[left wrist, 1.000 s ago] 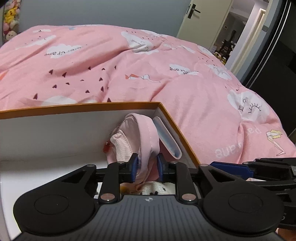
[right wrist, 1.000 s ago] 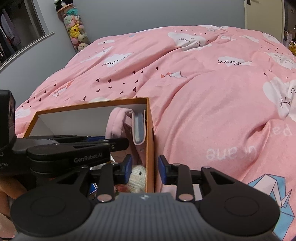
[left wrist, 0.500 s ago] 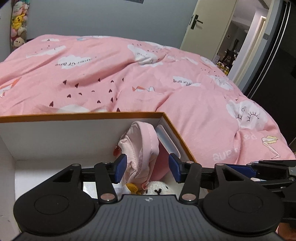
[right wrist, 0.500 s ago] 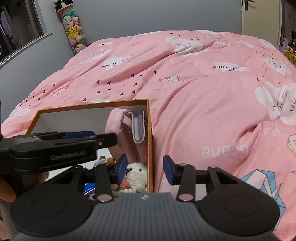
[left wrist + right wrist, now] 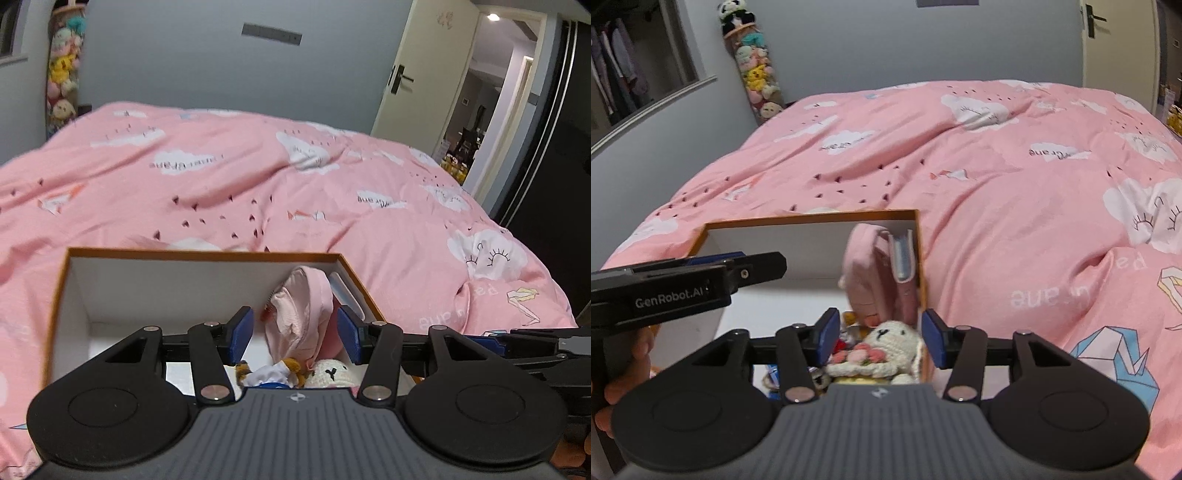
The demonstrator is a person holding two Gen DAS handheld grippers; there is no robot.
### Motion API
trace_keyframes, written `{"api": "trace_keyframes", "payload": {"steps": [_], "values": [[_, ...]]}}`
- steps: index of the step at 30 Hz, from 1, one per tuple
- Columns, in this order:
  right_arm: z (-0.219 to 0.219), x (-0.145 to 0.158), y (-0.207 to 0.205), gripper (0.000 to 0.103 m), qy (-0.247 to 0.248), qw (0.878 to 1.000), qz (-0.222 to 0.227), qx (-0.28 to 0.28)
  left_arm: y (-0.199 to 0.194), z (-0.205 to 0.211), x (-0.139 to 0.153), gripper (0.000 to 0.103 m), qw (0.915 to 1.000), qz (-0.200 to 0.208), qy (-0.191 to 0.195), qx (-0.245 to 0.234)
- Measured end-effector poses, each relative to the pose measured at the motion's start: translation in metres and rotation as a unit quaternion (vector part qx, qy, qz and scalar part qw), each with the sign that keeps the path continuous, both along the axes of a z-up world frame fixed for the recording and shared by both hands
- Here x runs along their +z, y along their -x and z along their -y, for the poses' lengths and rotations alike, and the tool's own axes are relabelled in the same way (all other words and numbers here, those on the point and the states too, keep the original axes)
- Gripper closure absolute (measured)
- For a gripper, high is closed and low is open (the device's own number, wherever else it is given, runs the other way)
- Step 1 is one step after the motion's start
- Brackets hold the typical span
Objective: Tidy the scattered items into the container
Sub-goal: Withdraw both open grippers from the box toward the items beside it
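Both the left gripper [image 5: 295,334] and right gripper [image 5: 879,341] are hovering above the box [image 5: 207,255], jaws spread, having just been opening, gripping nothing.

The box [image 5: 916,221] sits on the bed [image 5: 1015,184]; pouch [image 5: 864,273], toys apparently at its right end.

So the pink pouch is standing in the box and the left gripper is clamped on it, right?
Not quite. The pink pouch is standing in the box, but the left gripper is open, its fingers clear of the pouch on both sides. The left wrist view shows it.
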State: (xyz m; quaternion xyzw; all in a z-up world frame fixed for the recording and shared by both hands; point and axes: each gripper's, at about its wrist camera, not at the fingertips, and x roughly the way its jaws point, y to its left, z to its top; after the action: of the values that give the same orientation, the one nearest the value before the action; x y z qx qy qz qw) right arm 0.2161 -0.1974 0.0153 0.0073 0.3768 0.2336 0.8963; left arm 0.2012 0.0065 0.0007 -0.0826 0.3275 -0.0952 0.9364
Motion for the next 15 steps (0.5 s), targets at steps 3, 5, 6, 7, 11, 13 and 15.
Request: {"api": "trace_keyframes", "payload": {"steps": [3, 5, 6, 7, 11, 13, 15], "values": [[-0.002, 0.005, 0.011, 0.045, -0.003, 1.000, 0.010, 0.012, 0.013, 0.000, 0.008, 0.045, 0.9999, 0.014, 0.000, 0.002], [-0.003, 0.008, 0.019, 0.037, -0.006, 1.000, 0.019, 0.019, 0.021, 0.001, 0.013, 0.045, 0.9997, 0.024, -0.006, 0.002], [-0.003, 0.009, 0.023, 0.037, -0.006, 0.999, 0.024, 0.022, 0.025, 0.002, 0.015, 0.045, 0.9994, 0.031, -0.012, 0.004], [-0.003, 0.010, 0.027, 0.037, -0.006, 0.999, 0.029, 0.024, 0.030, 0.003, 0.017, 0.045, 0.9991, 0.038, -0.019, 0.005], [-0.002, 0.009, 0.038, 0.035, 0.000, 0.999, 0.038, 0.024, 0.050, 0.005, 0.023, 0.045, 0.9970, 0.066, -0.040, 0.001], [-0.001, 0.007, 0.042, 0.035, 0.001, 0.999, 0.034, 0.024, 0.058, 0.007, 0.024, 0.045, 0.9963, 0.070, -0.049, 0.001], [0.000, 0.005, 0.045, 0.034, 0.003, 0.999, 0.031, 0.023, 0.066, 0.007, 0.025, 0.045, 0.9957, 0.075, -0.055, 0.003]]}}
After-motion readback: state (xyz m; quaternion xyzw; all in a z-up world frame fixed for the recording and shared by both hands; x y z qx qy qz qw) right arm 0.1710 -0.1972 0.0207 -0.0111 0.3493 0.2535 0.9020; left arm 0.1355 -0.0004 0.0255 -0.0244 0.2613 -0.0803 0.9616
